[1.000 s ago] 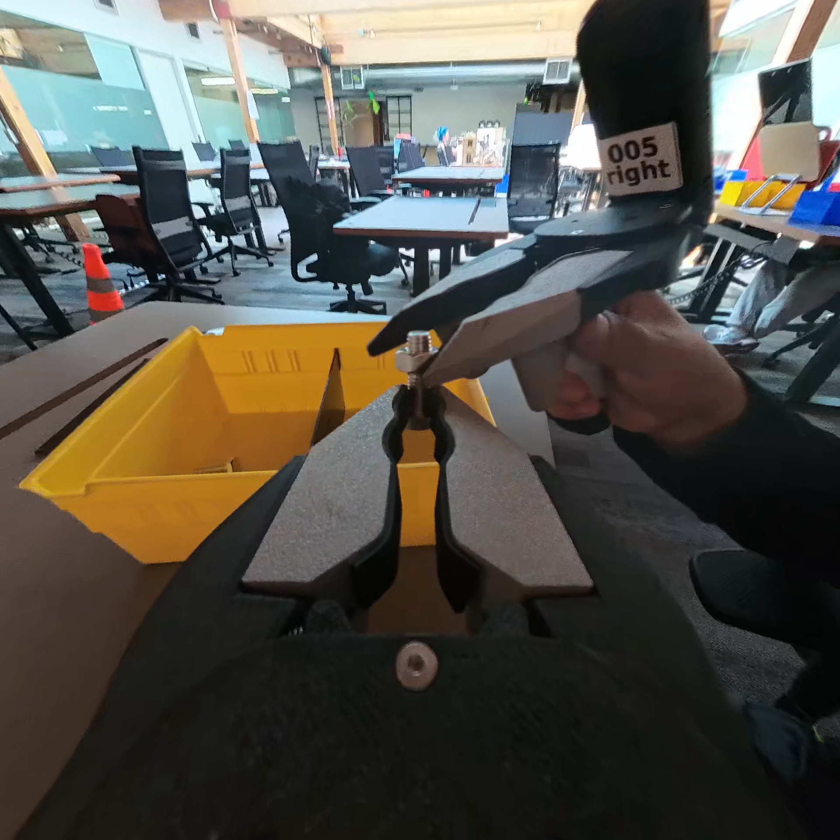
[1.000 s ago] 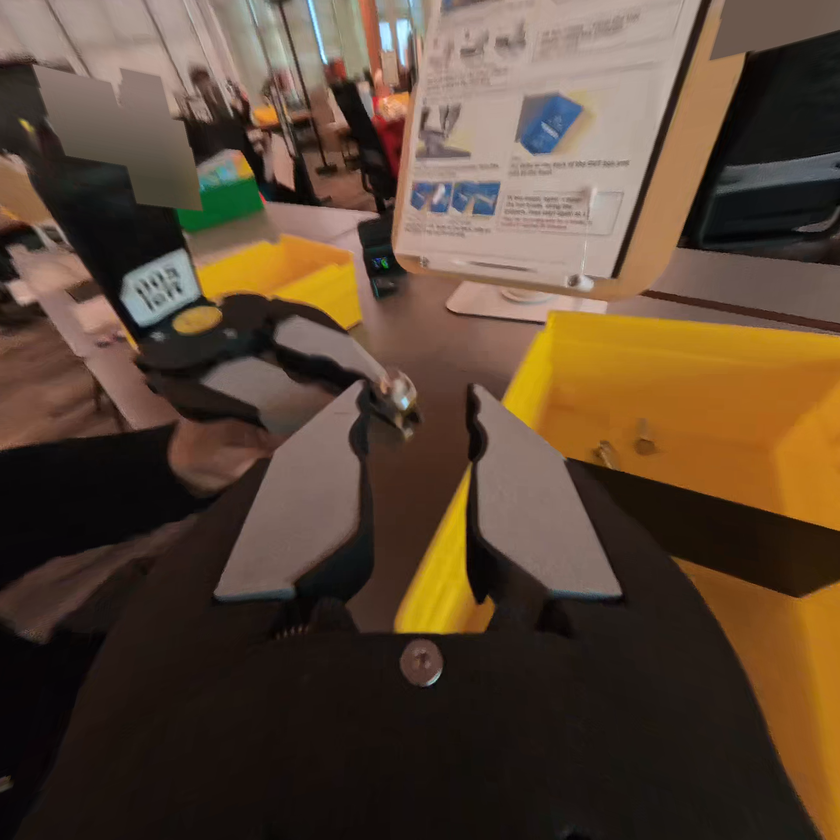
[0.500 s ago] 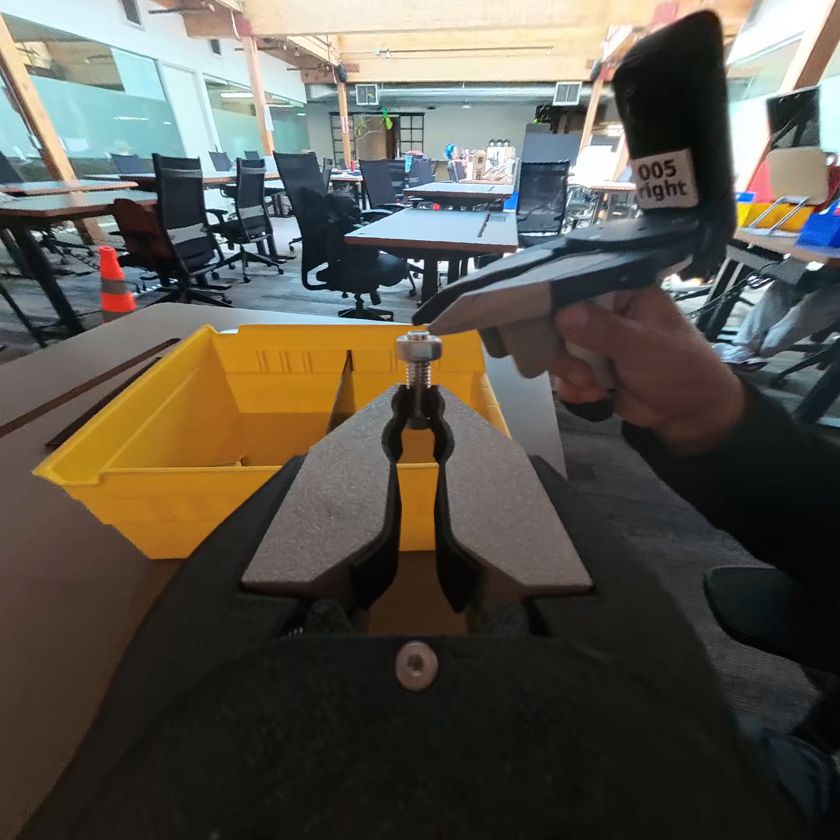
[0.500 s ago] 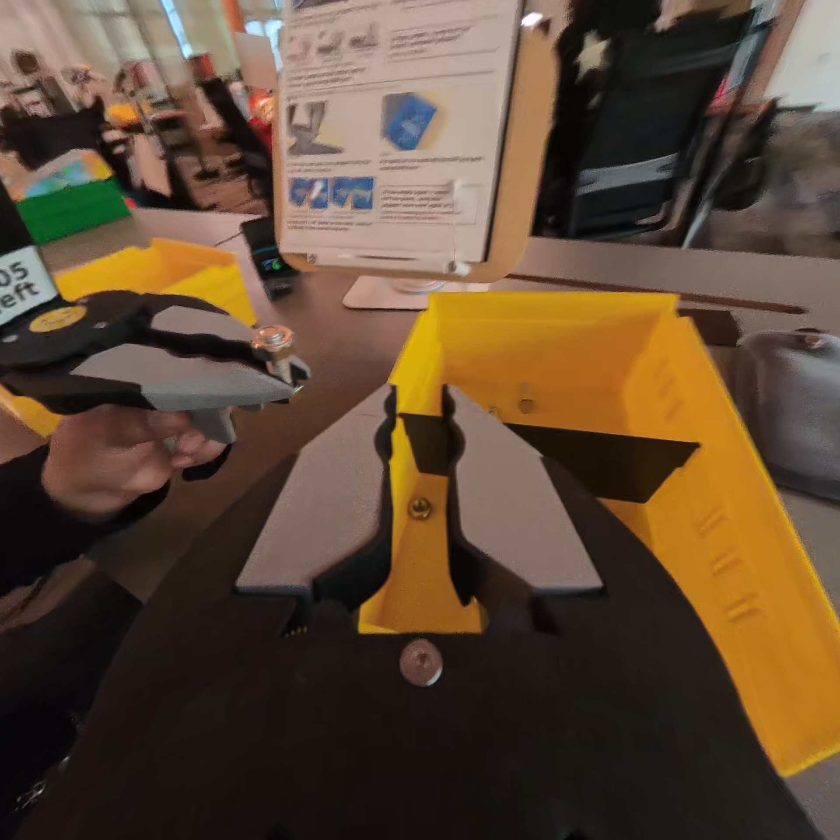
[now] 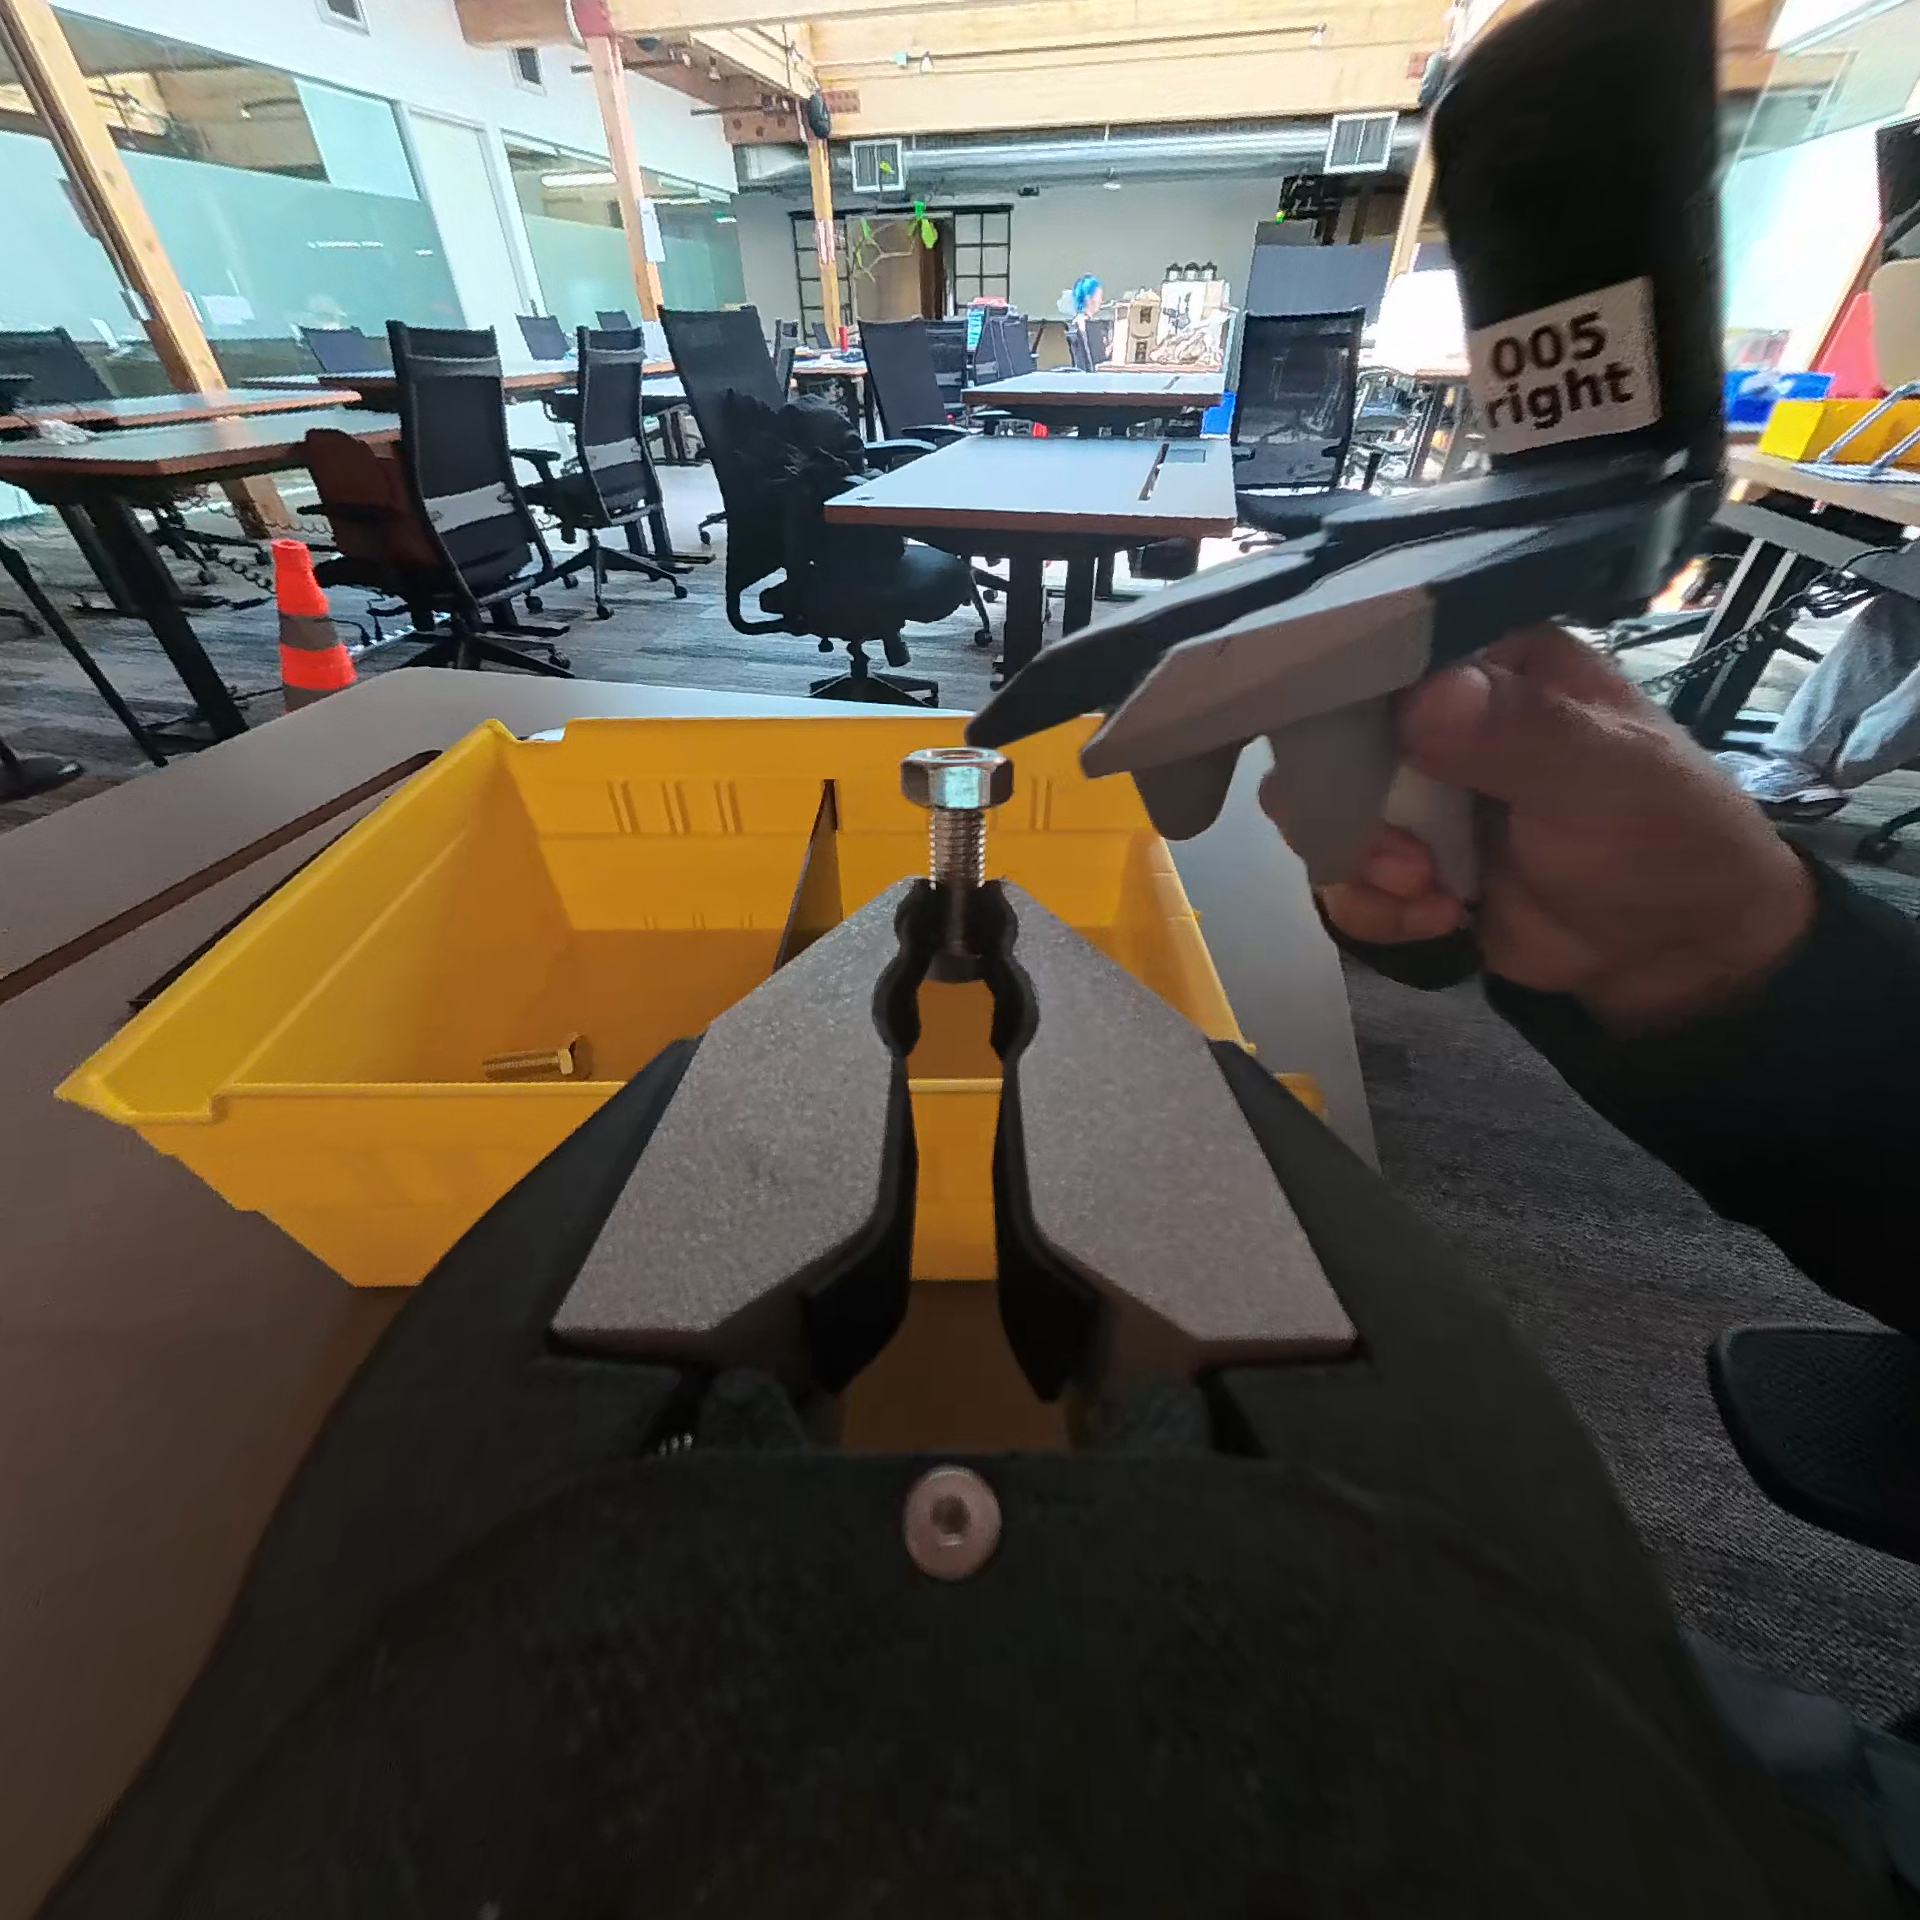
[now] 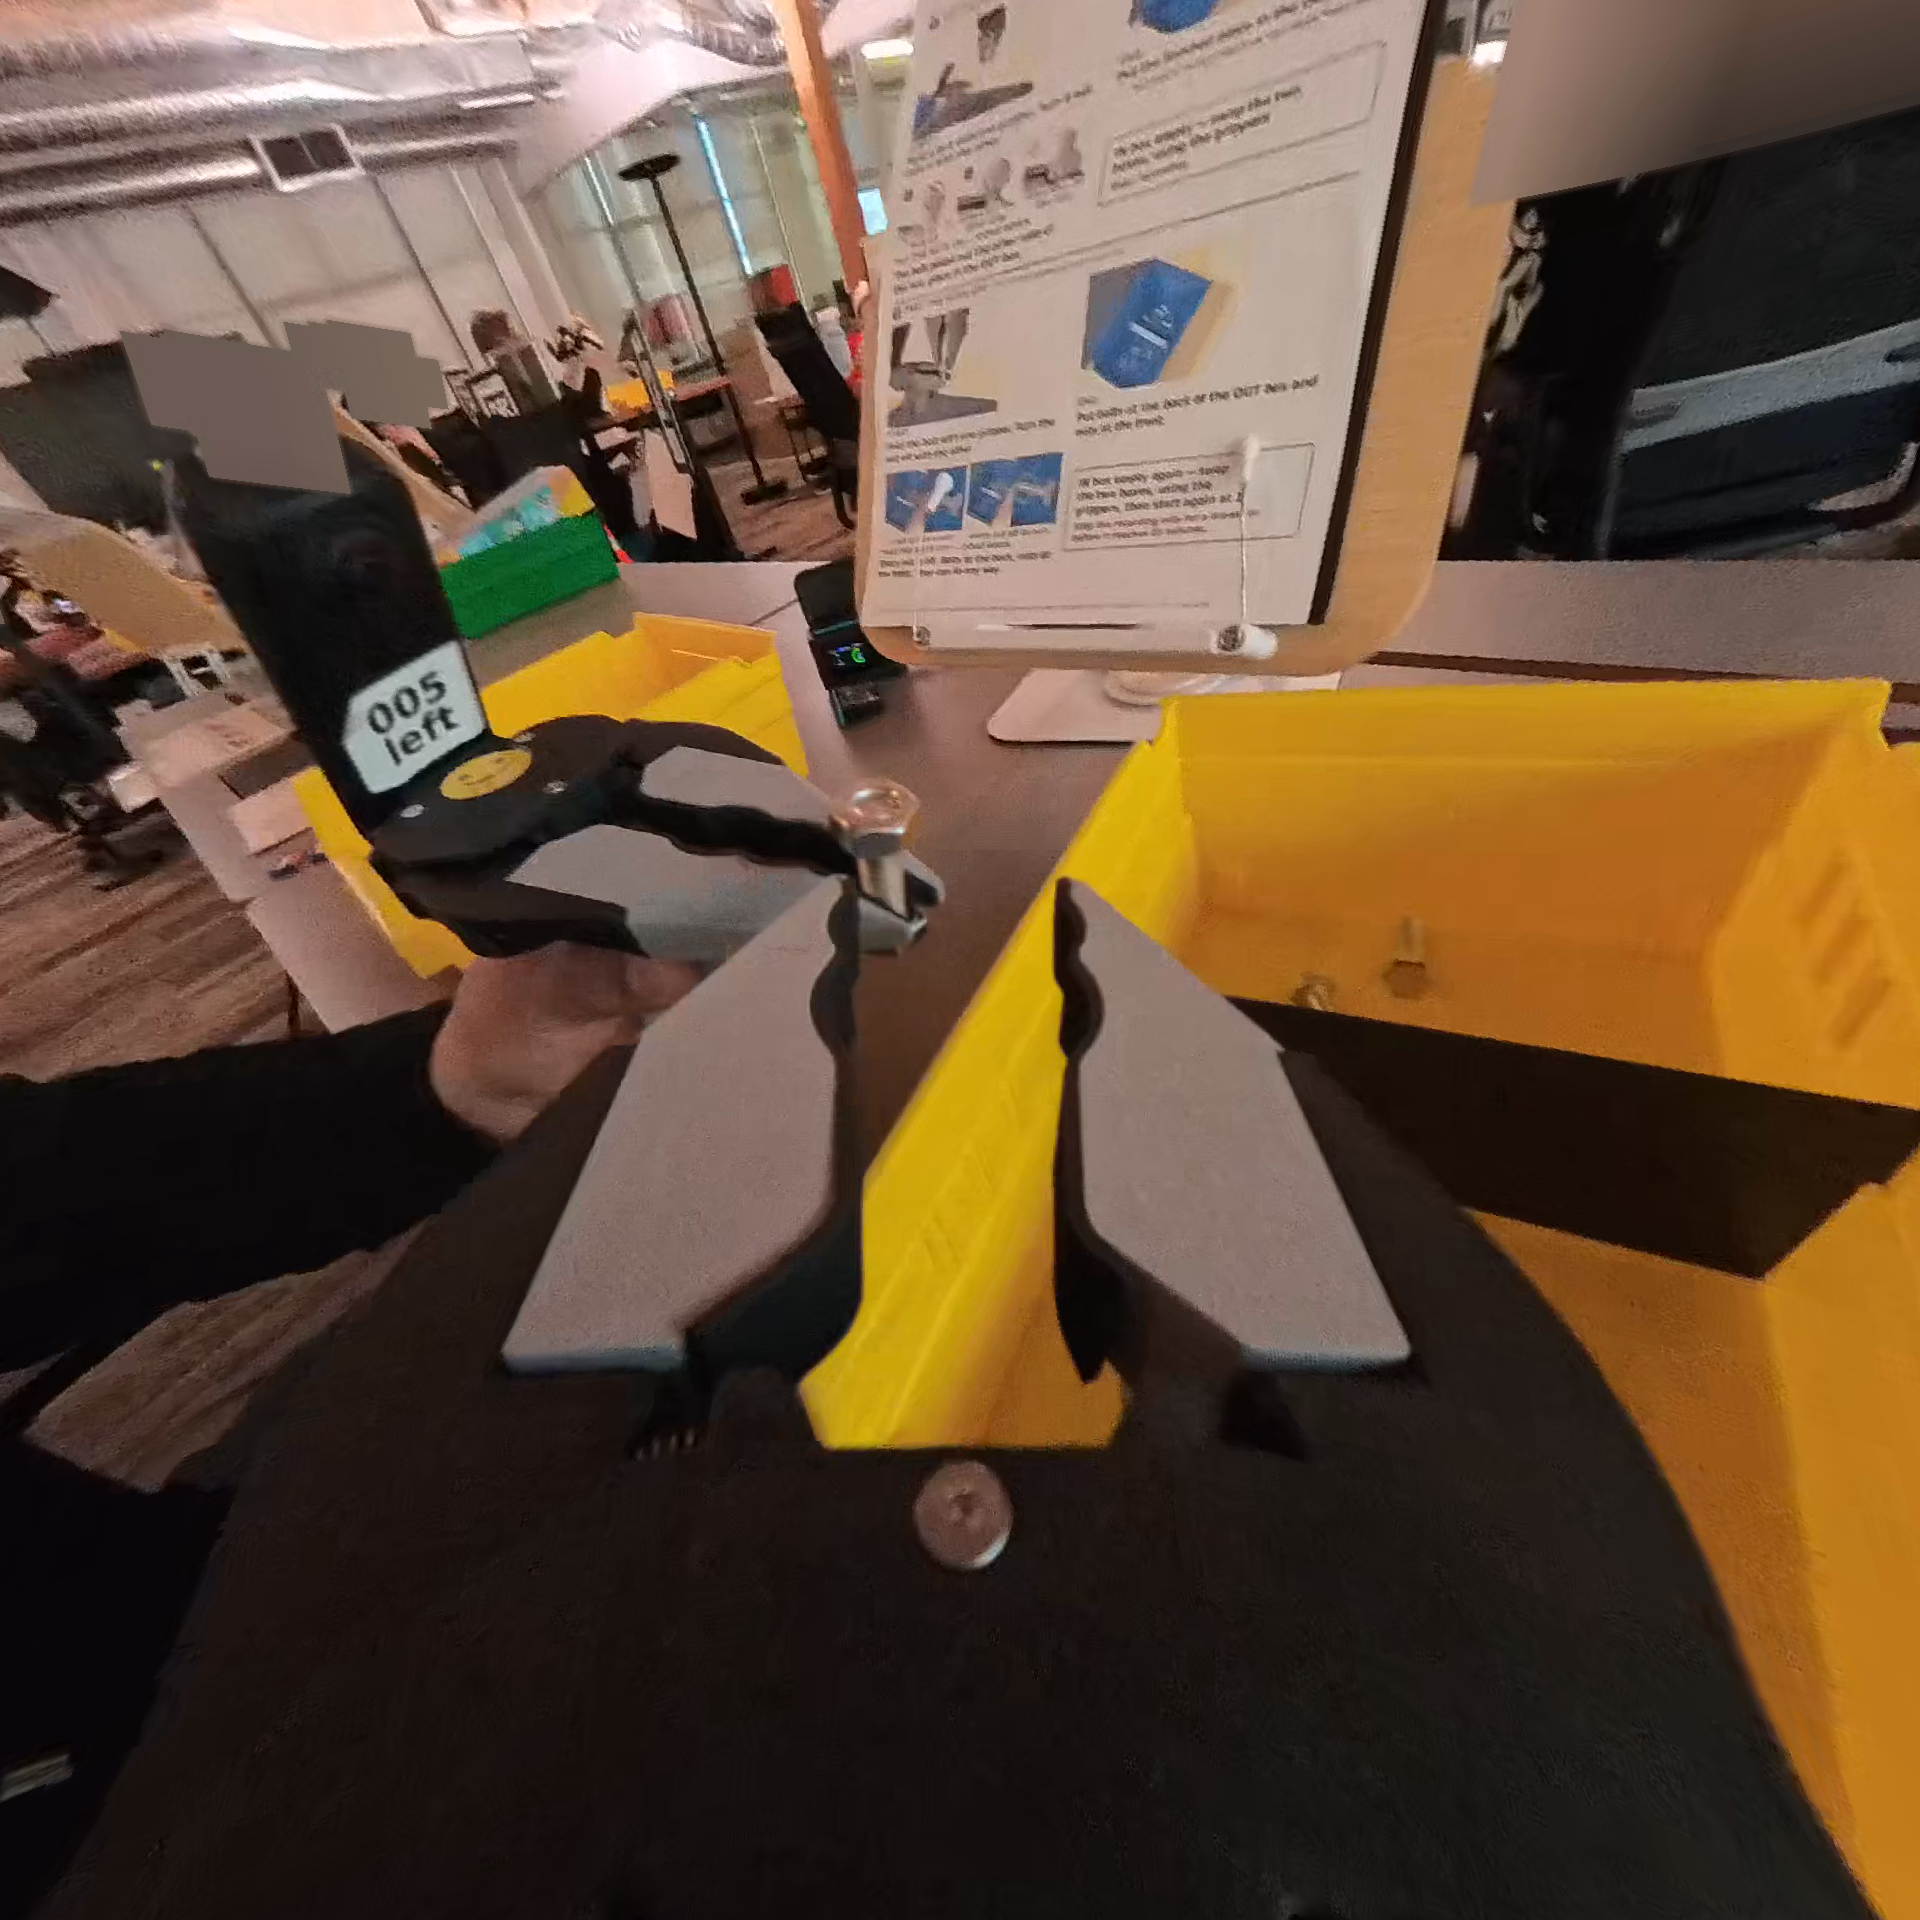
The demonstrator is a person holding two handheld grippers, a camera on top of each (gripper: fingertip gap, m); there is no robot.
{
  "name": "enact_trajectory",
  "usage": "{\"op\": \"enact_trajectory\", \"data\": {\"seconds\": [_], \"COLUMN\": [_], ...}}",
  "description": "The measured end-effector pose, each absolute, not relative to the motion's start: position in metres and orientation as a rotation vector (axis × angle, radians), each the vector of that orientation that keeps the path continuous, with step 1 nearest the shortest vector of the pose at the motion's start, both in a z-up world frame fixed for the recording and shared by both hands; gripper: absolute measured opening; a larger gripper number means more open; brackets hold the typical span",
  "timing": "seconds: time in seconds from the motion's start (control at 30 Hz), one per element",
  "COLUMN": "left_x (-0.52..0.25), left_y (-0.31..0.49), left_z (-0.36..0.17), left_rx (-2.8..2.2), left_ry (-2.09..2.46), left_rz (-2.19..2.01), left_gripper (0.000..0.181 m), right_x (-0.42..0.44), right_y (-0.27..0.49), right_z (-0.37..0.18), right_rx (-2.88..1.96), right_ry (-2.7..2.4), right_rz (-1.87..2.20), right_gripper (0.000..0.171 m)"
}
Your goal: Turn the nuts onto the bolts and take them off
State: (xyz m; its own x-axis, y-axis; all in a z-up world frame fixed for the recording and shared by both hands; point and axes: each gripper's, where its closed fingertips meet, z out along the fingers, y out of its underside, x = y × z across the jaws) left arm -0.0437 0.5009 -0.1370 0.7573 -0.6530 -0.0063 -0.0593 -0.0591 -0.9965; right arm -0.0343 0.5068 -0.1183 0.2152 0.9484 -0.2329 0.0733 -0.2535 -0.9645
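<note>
My left gripper (image 5: 956, 940) is shut on the lower part of a silver bolt (image 5: 956, 857) and holds it upright over the yellow bin (image 5: 312, 1091). A hex nut (image 5: 956, 779) sits at the top of the bolt's thread. My right gripper (image 6: 951, 925) is open and empty, with the bolt (image 6: 883, 873) and nut (image 6: 883, 810) just beyond its left fingertip. In the left wrist view the right gripper (image 5: 1049, 732) comes in from the right, its dark fingertip just above the nut.
The bin has a black divider (image 6: 1558, 1143) and holds loose bolts (image 6: 1408, 966), one seen in the left wrist view (image 5: 540, 1062). A second yellow bin (image 6: 675, 675), a small black device (image 6: 847, 665) and an instruction sheet on a stand (image 6: 1122, 312) are on the brown table (image 5: 156, 1351). My left and right fingertips are right by each other.
A second ago the right gripper's fingers were at the nut. It pulled off and swung toward the bin, then came back beside the bolt, opened wider. The nut now sits at the thread's top.
</note>
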Motion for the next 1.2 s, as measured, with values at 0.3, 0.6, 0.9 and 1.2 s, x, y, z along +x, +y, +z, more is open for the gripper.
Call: {"op": "enact_trajectory", "data": {"seconds": [0.3,0.6,0.9,1.2], "left_x": [-0.040,-0.039,-0.039,-0.041], "left_y": [0.494,0.500,0.501,0.501], "left_z": [-0.133,-0.138,-0.141,-0.138], "left_rx": [-1.543,-1.568,-1.567,-1.557], "left_ry": [0.613,0.598,0.582,0.564], "left_rz": [-0.496,-0.516,-0.510,-0.490], "left_gripper": [0.006,0.006,0.006,0.006], "right_x": [-0.054,-0.045,-0.045,-0.050], "right_y": [0.499,0.492,0.506,0.488], "right_z": [-0.115,-0.107,-0.120,-0.112], "right_rx": [-1.523,-1.465,-1.543,-1.477], "right_ry": [-1.044,-1.026,-1.012,-1.016], "right_rz": [1.184,1.210,1.126,1.110], "right_gripper": [0.035,0.036,0.032,0.030]}}
